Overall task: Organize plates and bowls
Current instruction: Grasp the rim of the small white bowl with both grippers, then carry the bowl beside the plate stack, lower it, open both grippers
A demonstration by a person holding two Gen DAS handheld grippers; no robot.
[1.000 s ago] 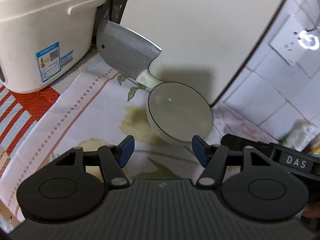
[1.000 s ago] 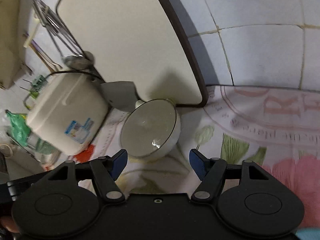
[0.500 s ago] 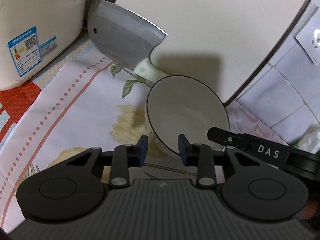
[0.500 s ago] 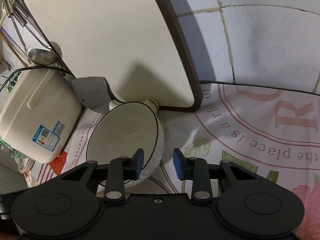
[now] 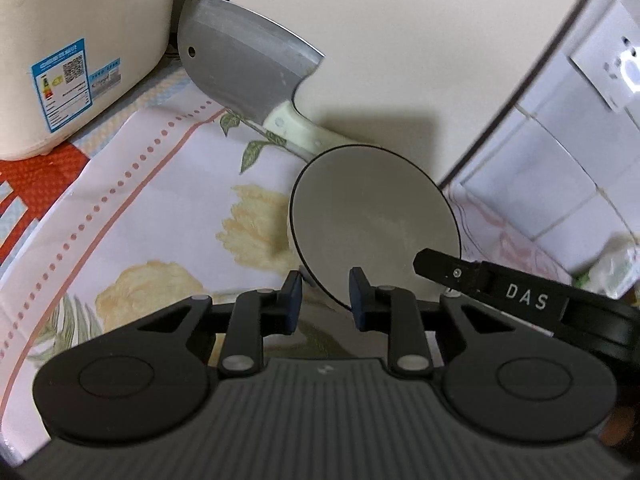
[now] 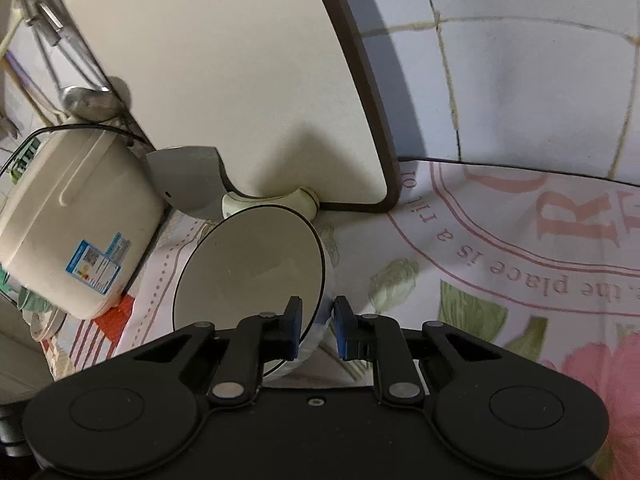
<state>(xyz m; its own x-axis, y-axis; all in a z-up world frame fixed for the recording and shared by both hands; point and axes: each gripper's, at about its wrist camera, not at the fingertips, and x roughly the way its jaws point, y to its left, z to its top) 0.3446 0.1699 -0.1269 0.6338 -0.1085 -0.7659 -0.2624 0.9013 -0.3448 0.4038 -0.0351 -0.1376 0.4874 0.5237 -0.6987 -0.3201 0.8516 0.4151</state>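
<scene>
Bowl point(image 5: 372, 220) gripped at its rim by both tongs, on a flowered tablecloth point(image 5: 160, 216) before a leaning cutting board point(image 5: 400, 52).

The near rim is pinched between the narrowed fingers of the left gripper point(image 5: 325, 300), and the right-hand rim is clamped, one finger inside and one outside, by the right gripper point(image 6: 317, 327). A cleaver point(image 5: 248, 72) with a pale handle is seen propped against the board just behind the bowl, its handle end close to the far rim. A cream rice cooker point(image 5: 68, 40) with a blue label, its print too small to be read, stands further left. "DAS" is read on the other gripper's finger in the left view; "the place is a" and a large "R" are read on the cloth in the right view. A wall socket point(image 5: 616, 68) is mounted on the tiled wall point(image 6: 520, 80).
</scene>
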